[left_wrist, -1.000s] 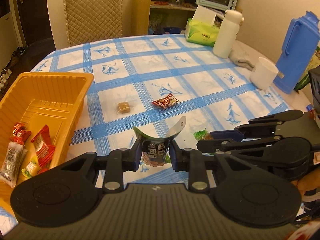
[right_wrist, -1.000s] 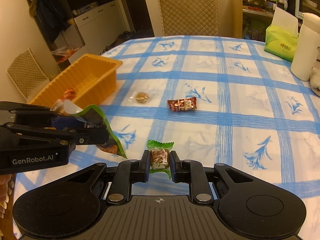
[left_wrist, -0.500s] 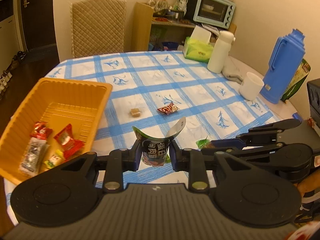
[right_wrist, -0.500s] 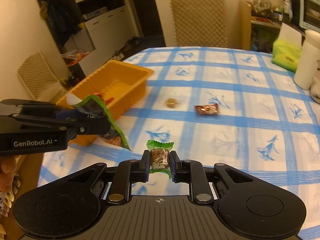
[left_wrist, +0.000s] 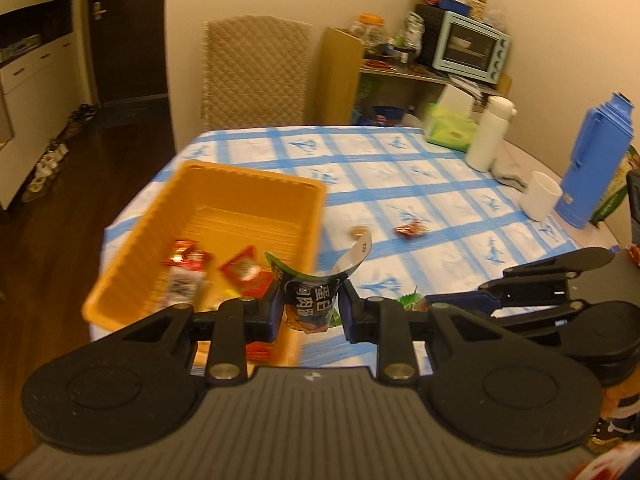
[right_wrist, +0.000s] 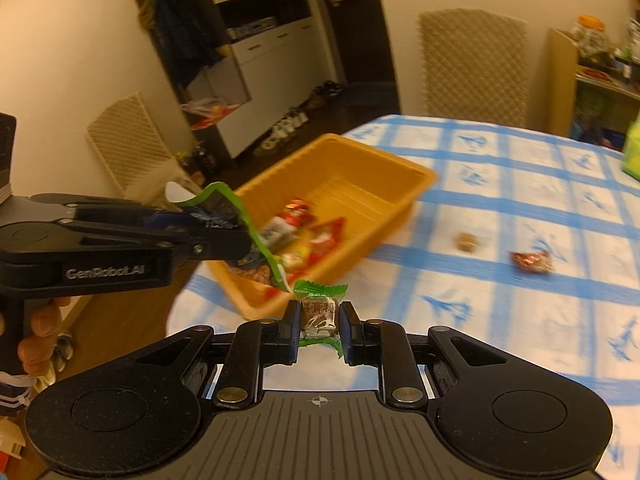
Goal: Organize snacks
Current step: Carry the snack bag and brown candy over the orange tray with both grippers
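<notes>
My left tongs (left_wrist: pixel 312 312) pinch a curled, glossy dark packet (left_wrist: pixel 310 296) at lower centre. My right tongs (right_wrist: pixel 320 326) are clamped on a small green-edged candy (right_wrist: pixel 319 312). The ribbed orange bin (left_wrist: pixel 132 248) sits mid-left holding red wrappers. Only the left view shows the blue jug (left_wrist: pixel 596 160) and white cup (left_wrist: pixel 540 196).

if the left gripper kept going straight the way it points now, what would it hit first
Probably the orange bin: the left gripper, jaws shut on a dark snack packet, points down at the bin's near right edge, though depth is unclear.
</notes>
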